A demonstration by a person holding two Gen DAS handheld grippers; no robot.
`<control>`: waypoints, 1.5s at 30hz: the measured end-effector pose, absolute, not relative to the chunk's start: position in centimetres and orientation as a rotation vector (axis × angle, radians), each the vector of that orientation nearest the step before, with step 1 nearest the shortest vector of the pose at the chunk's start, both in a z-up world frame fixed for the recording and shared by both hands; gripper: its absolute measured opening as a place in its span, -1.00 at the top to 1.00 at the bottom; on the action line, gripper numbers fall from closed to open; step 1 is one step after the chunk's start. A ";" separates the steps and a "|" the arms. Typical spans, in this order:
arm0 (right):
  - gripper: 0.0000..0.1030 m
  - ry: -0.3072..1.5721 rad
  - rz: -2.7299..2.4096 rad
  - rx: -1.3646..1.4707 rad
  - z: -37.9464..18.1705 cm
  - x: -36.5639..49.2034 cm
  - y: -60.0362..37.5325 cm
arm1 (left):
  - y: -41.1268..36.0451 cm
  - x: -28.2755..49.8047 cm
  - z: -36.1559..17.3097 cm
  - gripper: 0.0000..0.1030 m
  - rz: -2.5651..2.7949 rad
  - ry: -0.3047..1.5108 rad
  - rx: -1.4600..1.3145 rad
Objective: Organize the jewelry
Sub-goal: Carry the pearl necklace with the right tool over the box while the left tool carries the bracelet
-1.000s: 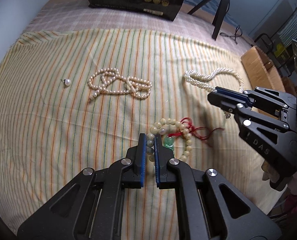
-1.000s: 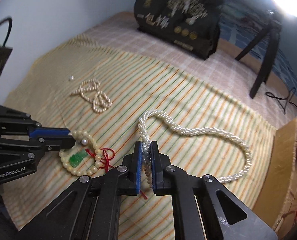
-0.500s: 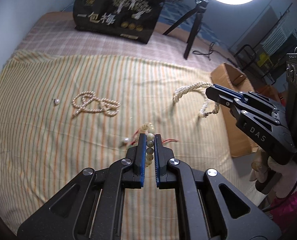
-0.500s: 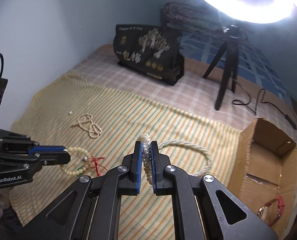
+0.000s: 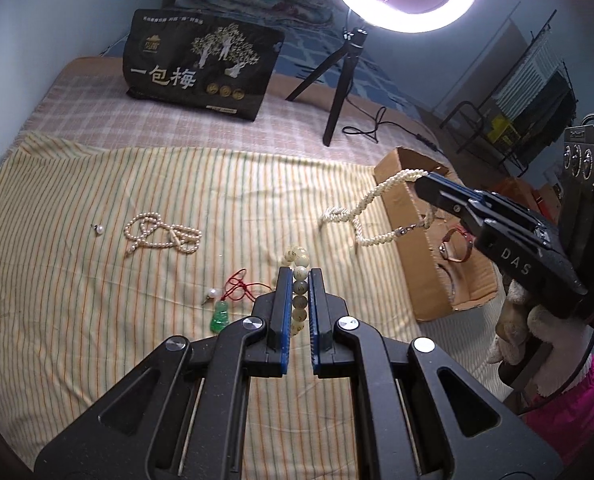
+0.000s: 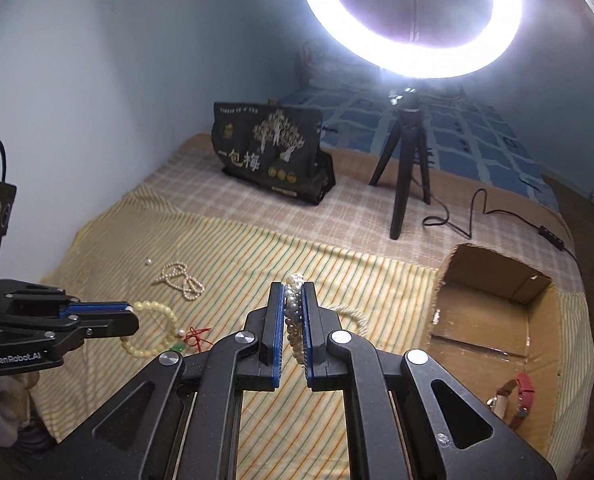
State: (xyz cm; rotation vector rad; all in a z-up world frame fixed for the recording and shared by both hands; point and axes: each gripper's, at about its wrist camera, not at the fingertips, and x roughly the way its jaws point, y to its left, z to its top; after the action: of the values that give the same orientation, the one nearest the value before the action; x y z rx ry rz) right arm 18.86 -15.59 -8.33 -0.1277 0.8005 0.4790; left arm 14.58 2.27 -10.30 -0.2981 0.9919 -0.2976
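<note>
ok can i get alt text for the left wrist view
The left gripper is shut on a pale bead bracelet, lifted above a striped cloth. At right, the right gripper holds a twisted pearl necklace by a cardboard box.

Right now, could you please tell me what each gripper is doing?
Left gripper: shut on bead bracelet.
Right gripper: shut on pearl rope.

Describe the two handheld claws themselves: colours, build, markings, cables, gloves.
Both are matte black plastic with blue pads lining the fingers and silver pivot screws on angular, cut-out linkages. The left claw reads "GenRobot.AI" in white; the right claw reads "DAS". Each carries a boxy black camera unit with a dark cable. Fuzzy off-white gloves cover the hands.
</note>
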 end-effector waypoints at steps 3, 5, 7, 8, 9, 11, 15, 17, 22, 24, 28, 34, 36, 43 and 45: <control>0.87 0.778 0.469 -0.108 -7.3 18.4 -16.6 | 1.7 14.4 -9.7 0.90 -0.308 0.977 -0.293; 0.88 0.762 0.459 -0.096 -6.6 18.1 -17.2 | 1.4 14.3 -9.3 0.90 -0.314 0.968 -0.291; 0.88 0.748 0.451 -0.084 -6.0 17.9 -17.9 | 0.9 14.3 -8.9 0.90 -0.320 0.961 -0.289; 0.88 0.740 0.446 -0.078 -5.7 17.8 -18.3 | 0.6 14.3 -8.8 0.90 -0.326 0.957 -0.288; 0.88 0.735 0.444 -0.072 -5.4 17.8 -18.5 | 0.3 14.3 -8.6 0.90 -0.333 0.953 -0.287; 0.88 0.719 0.441 -0.059 -4.7 17.6 -19.3 | -0.3 14.4 -8.3 0.90 -0.343 0.947 -0.282; 0.88 0.687 0.439 -0.032 -3.4 17.3 -20.4 | -1.9 14.4 -7.6 0.90 -0.371 0.931 -0.268; 0.88 0.669 0.436 -0.018 -2.6 17.2 -21.0 | -2.7 14.5 -7.3 0.90 -0.384 0.925 -0.264; 0.88 0.622 0.424 0.014 -0.6 17.0 -22.6 | -4.6 14.5 -6.4 0.90 -0.422 0.908 -0.258; 0.88 0.610 0.411 0.026 0.1 17.1 -23.4 | -5.5 14.5 -5.9 0.90 -0.438 0.897 -0.249; 0.88 0.603 0.370 0.051 0.6 17.6 -25.1 | -7.2 14.5 -5.1 0.90 -0.469 0.881 -0.244; 0.88 0.614 0.311 0.062 0.6 18.2 -27.1 | -10.0 14.8 -4.6 0.90 -0.510 0.871 -0.225; 0.87 0.618 0.295 0.068 0.5 18.4 -27.8 | -11.1 14.9 -4.7 0.90 -0.523 0.872 -0.219; 0.87 0.621 0.243 0.076 0.2 19.0 -30.2 | -14.3 15.4 -5.5 0.90 -0.544 0.880 -0.179; 0.87 0.626 0.233 0.076 0.0 19.3 -30.7 | -15.2 15.7 -6.0 0.90 -0.545 0.887 -0.164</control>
State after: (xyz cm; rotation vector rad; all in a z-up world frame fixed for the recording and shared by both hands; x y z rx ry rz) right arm 19.31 -30.73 -0.04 0.0761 0.6261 0.2328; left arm 15.67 -15.19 -6.00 -0.1645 0.8865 -0.5445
